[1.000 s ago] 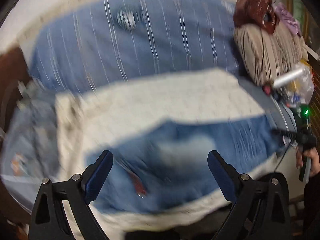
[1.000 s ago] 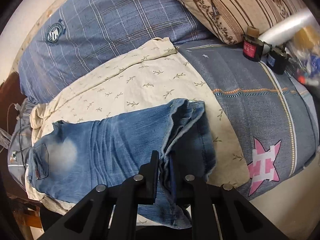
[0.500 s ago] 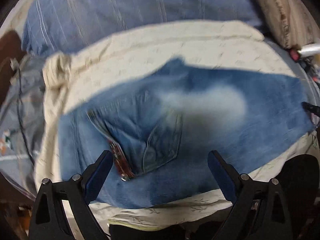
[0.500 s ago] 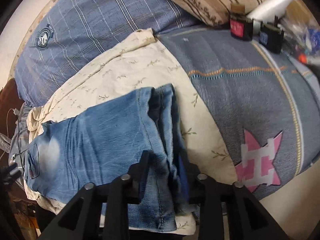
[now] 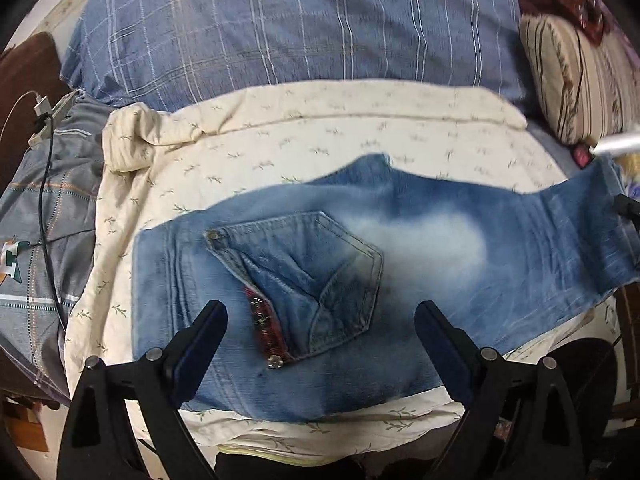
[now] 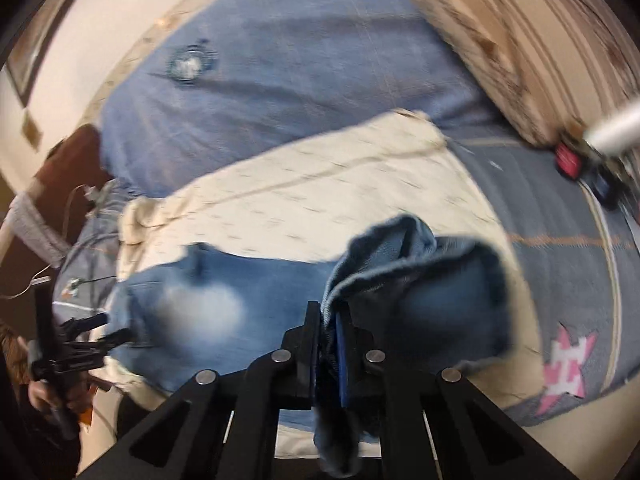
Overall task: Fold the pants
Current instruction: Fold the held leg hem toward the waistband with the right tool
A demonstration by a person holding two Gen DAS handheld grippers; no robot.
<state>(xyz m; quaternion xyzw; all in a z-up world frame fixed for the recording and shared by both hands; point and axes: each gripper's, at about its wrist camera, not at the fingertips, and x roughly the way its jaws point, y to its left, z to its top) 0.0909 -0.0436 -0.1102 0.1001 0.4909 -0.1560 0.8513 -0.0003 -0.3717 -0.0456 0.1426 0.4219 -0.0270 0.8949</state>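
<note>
Both grippers: left gripper (image 5: 320, 332) and right gripper (image 6: 328, 344) were black frames, silver screws, blue finger pads (image 5: 202, 344).

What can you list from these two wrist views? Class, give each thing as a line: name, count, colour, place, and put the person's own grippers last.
jeans: one pair, faded blue, spread on the cream sheet, back pocket up, leg end lifted at the right.
cream sheet: one, cream with small sprigs, under the jeans.
blue checked cover: one, blue with pale lines, behind the sheet.
striped pillow: one, beige and brown, far right.
grey bedsheet: one, grey with a pink star patch, right of the cream sheet.
cable: one, dark, at the left edge.
left gripper: black with blue pads, open above the waist end.
right gripper: black, closed on the jeans' leg end.
</note>
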